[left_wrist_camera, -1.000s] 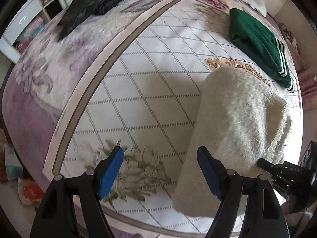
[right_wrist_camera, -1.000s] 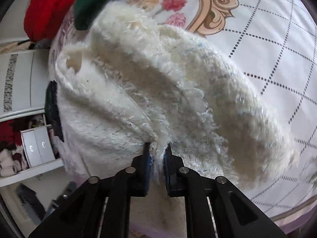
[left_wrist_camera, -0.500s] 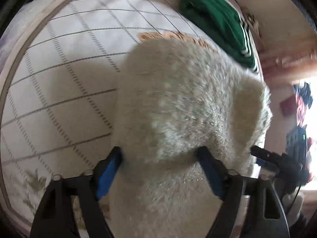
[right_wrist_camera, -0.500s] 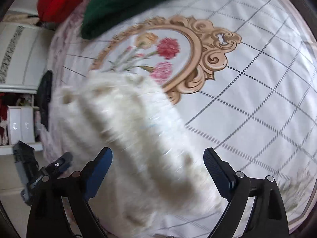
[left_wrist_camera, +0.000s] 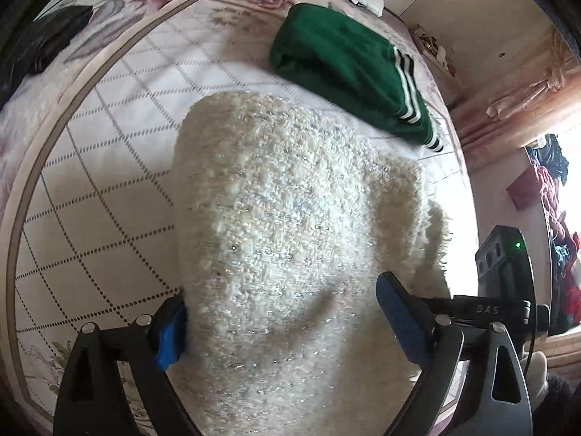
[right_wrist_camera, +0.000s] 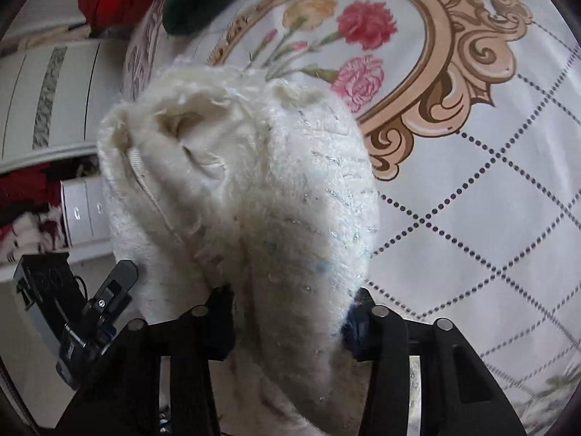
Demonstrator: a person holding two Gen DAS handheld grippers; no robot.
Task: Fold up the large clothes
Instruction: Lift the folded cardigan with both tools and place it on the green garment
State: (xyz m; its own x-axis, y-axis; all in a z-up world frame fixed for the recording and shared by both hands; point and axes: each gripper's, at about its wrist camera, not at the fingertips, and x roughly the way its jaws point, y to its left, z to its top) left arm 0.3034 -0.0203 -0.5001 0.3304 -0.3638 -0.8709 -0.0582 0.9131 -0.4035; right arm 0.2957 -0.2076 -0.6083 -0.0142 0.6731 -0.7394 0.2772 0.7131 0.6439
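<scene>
A folded cream fluffy knit garment with silver threads (left_wrist_camera: 290, 225) lies on the white quilted bedspread with a dotted diamond grid (left_wrist_camera: 109, 181), near a folded green garment with white stripes (left_wrist_camera: 348, 69). The left gripper (left_wrist_camera: 287, 319) straddles the cream garment with jaws wide apart, the right pad clear of the fabric. The right gripper (right_wrist_camera: 290, 319) is closing, with a fold of the garment between its fingers (right_wrist_camera: 221, 312).

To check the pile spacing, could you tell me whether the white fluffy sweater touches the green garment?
Apart: the left wrist view shows bedspread between the white fluffy sweater and green garment.
</scene>
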